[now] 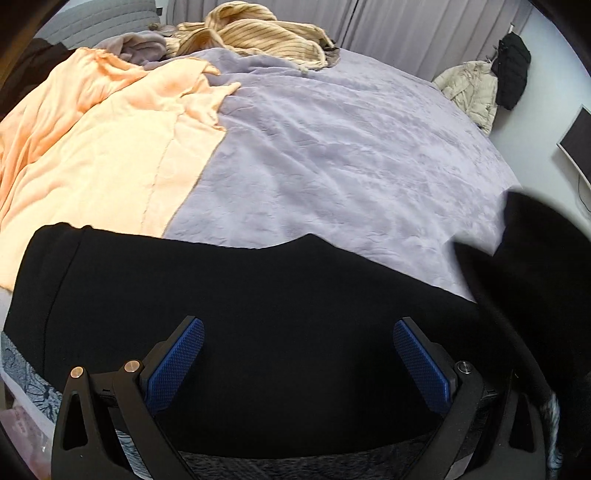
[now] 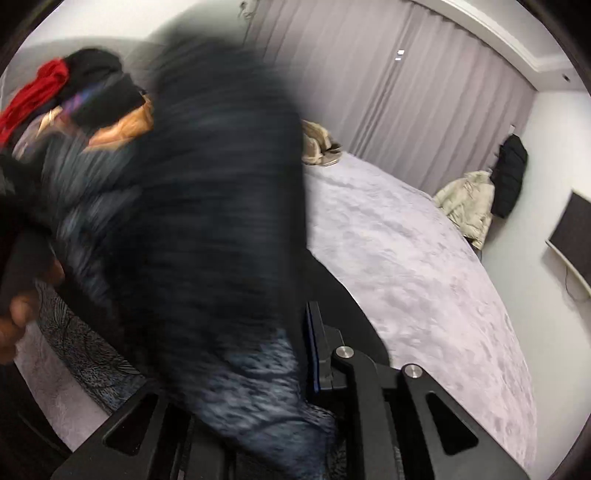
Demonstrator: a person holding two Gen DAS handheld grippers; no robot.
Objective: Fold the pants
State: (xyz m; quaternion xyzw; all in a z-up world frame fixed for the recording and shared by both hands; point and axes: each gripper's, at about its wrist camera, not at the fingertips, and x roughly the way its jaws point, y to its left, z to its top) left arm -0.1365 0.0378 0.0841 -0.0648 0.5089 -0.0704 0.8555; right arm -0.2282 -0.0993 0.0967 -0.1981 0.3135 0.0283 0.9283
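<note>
The bed (image 1: 351,147), the largest item and the reference for all positions, is covered with a lavender plush blanket of crushed, mottled texture. No containers appear in either view. On the bed's left portion lies a peach sheet (image 1: 103,147), smooth and lightly creased, with a stitched seam running along it. At the head of the bed sits a heap of tan ribbed knitwear (image 1: 258,33), and beyond the bed's far right corner a cream padded jacket (image 1: 471,88) hangs against the wall beside a black garment (image 1: 511,70). The pants (image 1: 240,295), black and matte, lie spread flat along the bed's near edge, over a grey patterned fabric (image 1: 26,365) that shows at the near left. The left gripper (image 1: 297,354) stands spread wide above the pants, its blue cross-hatched pads (image 1: 173,365) clear of the cloth and holding nothing. The right gripper (image 2: 308,347) is pressed together, pinching a dark blue-grey mottled fold of cloth (image 2: 207,229) that rises, blurred, over the bed's near left side; whether this fold belongs to the pants cannot be told. A hand (image 2: 16,317) shows at that view's left edge.
</note>
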